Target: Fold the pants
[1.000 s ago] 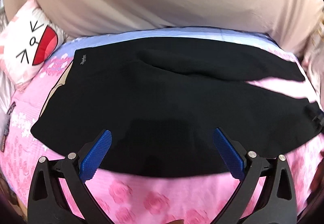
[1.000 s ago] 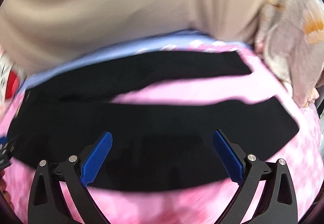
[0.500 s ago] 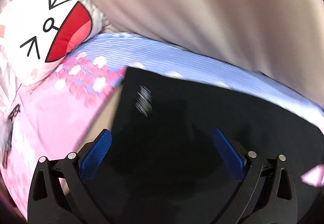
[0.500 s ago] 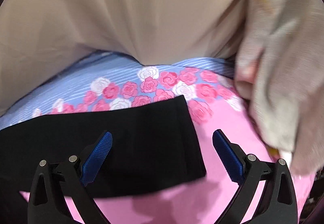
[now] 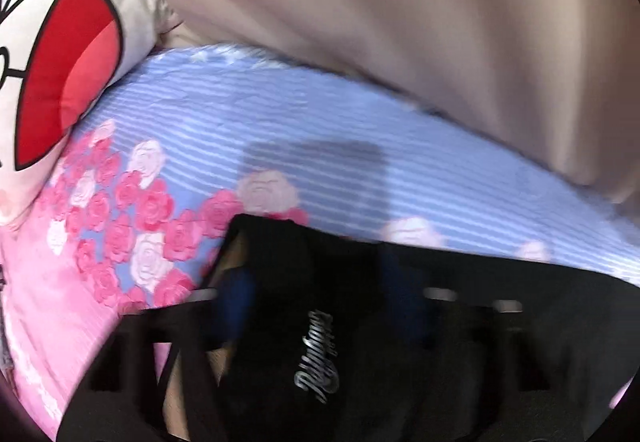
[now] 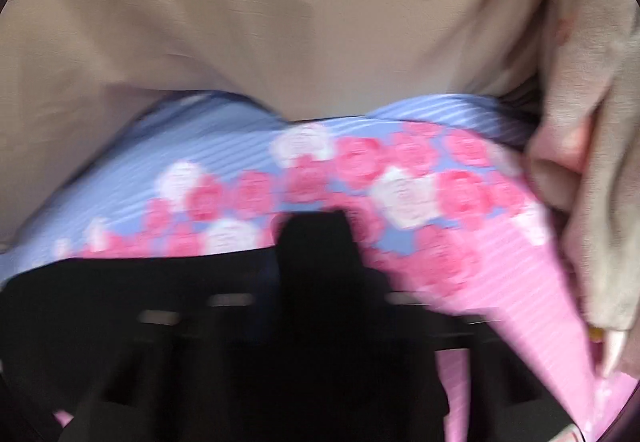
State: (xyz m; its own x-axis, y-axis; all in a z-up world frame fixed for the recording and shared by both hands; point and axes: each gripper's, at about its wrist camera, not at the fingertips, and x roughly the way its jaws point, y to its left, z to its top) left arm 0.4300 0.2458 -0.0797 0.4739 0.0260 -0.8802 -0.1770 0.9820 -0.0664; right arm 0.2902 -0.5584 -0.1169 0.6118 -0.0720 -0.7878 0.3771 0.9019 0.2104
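The black pants (image 5: 460, 342) lie flat on a pink and blue flowered bedspread (image 5: 280, 130). In the left wrist view my left gripper (image 5: 320, 306) is down at the far waistband corner, which carries a silver logo (image 5: 318, 358); the blurred blue pads (image 5: 236, 302) have moved inward around the cloth, and the corner is lifted a little. In the right wrist view my right gripper (image 6: 316, 306) is down at the far leg end of the pants (image 6: 160, 314); its fingers are blurred and dark against the cloth, and a peak of black cloth rises between them.
A white cartoon-face pillow (image 5: 52, 54) lies at the left of the bed. A beige curtain (image 5: 400, 22) hangs behind the bed's far edge. A beige patterned blanket (image 6: 592, 182) is bunched at the right.
Both grippers moved forward and down from above the near side of the pants to the far edge. Their jaws, wide open before, have narrowed onto the cloth at the waistband corner and the leg end.
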